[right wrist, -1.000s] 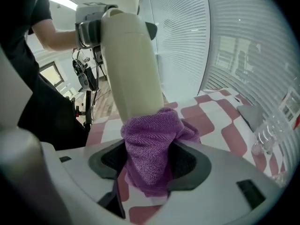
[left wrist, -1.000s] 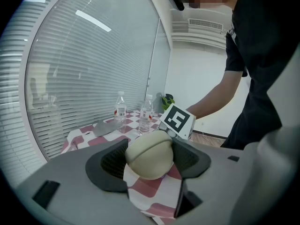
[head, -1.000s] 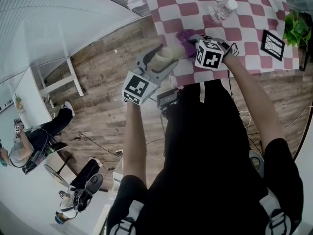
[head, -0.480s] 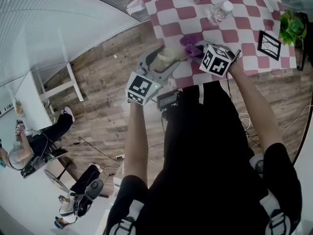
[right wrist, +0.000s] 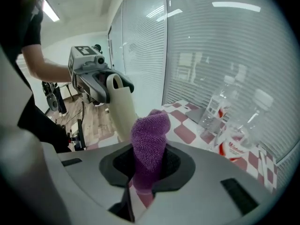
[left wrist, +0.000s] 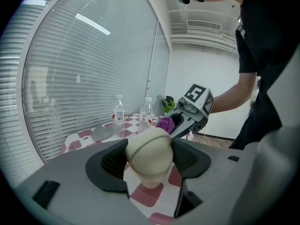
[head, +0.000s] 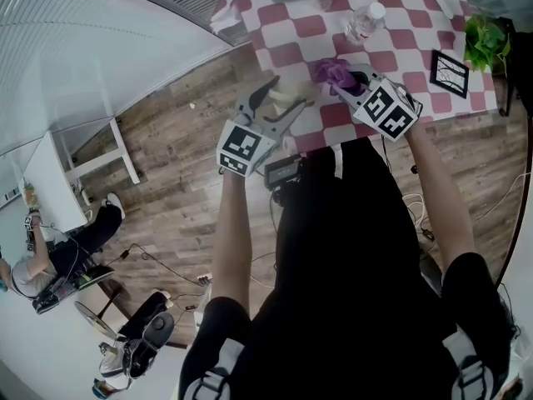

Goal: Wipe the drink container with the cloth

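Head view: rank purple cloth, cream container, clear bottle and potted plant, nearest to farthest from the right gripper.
1. purple cloth: in the right gripper, its jaws have just been closing on it.
2. cream container, at its left, and clear bottle, beyond on the table: too close to call.
3. potted plant: far right table edge.

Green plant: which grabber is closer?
Right. The right gripper, its jaws just closing on the purple cloth, is nearer the plant; the left gripper, clamping the cream container, sits farther off, beyond the right one.
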